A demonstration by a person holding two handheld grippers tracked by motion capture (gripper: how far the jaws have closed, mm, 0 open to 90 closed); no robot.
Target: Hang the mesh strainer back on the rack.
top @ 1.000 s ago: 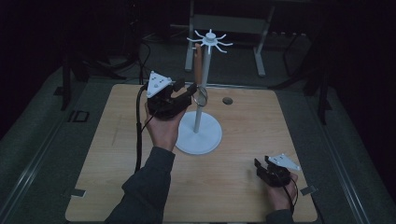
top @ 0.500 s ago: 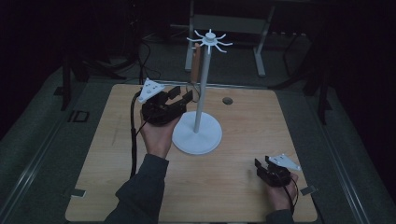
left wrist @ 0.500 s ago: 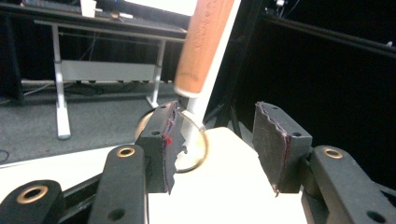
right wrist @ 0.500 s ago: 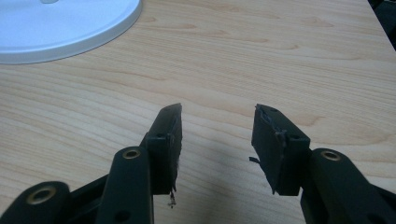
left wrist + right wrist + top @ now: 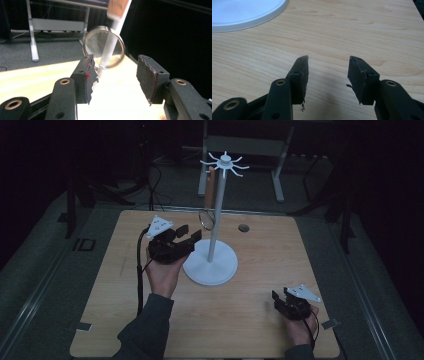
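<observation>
Hanging from the white stand (image 5: 212, 265) at mid-table, the magnifying glass (image 5: 206, 218) sits just past the left gripper (image 5: 186, 238), whose jaws have just been opening with nothing between them. Right gripper (image 5: 278, 300) rests near the front right edge, jaws apart and empty too.

Left tool (image 5: 189, 236) open beside magnifying glass (image 5: 206, 218) hanging on white stand (image 5: 210, 267).

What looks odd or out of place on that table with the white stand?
Little stands out. A magnifying glass hangs by its brown handle from the white stand, upright on the table. The left claw is open, just opened, nothing between its jaws. Its pads look ragged and worn at the edges.
</observation>
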